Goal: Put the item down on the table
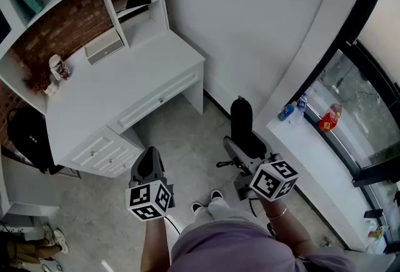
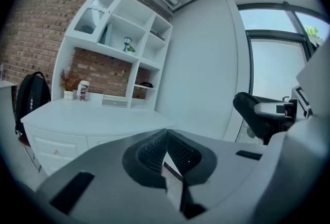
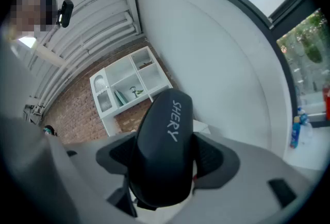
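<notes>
At right in the head view, the right gripper (image 1: 241, 147) pinches a black oblong case (image 1: 241, 115) low on its body, so the case stands nearly upright above the jaws. Its own view confirms this: right gripper (image 3: 165, 158) with one ribbed pad (image 3: 116, 153) against each flank of the case (image 3: 162, 151), jaws spread wide by the case's width, "SHERY" printed along the top face. The case is in the air over the floor (image 1: 187, 139), close to the wall (image 1: 250, 27) and well apart from the desk (image 1: 125, 92). The left gripper (image 1: 150, 164) is level with it on the other side, nearer the desk's drawer corner. In its view the left gripper (image 2: 166, 152) has its jaws pressed together at the tips with nothing between them. The desk (image 2: 93, 115) top is mostly bare, with a can (image 1: 59, 67) and a small drawer box (image 1: 104, 47) at the back under the shelves (image 1: 131, 8). A backpack (image 1: 28, 133) sits just beside the desk's left end. Bottles (image 1: 294, 108) stand on the window sill (image 1: 312, 146) to the right.
</notes>
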`<state>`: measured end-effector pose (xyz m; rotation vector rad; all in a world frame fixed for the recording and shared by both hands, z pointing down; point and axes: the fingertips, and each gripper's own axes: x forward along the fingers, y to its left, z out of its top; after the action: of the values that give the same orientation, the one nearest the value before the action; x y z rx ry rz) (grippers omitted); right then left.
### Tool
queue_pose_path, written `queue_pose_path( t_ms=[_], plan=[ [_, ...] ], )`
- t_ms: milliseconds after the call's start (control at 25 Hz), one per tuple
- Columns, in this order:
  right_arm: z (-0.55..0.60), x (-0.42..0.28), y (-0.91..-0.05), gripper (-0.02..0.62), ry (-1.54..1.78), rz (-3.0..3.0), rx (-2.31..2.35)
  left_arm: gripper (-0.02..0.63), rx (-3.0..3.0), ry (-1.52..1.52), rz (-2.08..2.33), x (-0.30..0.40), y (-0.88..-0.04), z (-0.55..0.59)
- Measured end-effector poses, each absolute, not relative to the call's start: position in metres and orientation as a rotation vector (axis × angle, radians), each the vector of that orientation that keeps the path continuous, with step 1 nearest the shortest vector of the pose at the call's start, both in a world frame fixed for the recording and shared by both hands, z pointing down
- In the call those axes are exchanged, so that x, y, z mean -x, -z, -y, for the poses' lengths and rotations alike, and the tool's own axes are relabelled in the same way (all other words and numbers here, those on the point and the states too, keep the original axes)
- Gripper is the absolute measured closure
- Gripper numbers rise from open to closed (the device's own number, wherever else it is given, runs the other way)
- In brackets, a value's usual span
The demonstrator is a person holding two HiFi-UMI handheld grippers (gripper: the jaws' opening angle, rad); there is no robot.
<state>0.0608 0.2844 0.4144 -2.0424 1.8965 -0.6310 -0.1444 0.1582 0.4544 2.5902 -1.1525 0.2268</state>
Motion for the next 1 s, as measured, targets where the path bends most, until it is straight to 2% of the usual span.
queue_pose_path(
  t_ms=[480, 1000],
  plan=[
    [-0.283, -0.117, -0.405, 0.258, 0.58, -1.857, 2.063, 0.606, -2.629, -0.223, 1.139, 0.088, -0.443, -0.153],
    [-0.284, -0.163, -0.403, 0.258, 0.545, -1.835, 2.106, 0.606, -2.642, -0.233, 1.198, 0.061, -0.439, -0.154]
  ],
)
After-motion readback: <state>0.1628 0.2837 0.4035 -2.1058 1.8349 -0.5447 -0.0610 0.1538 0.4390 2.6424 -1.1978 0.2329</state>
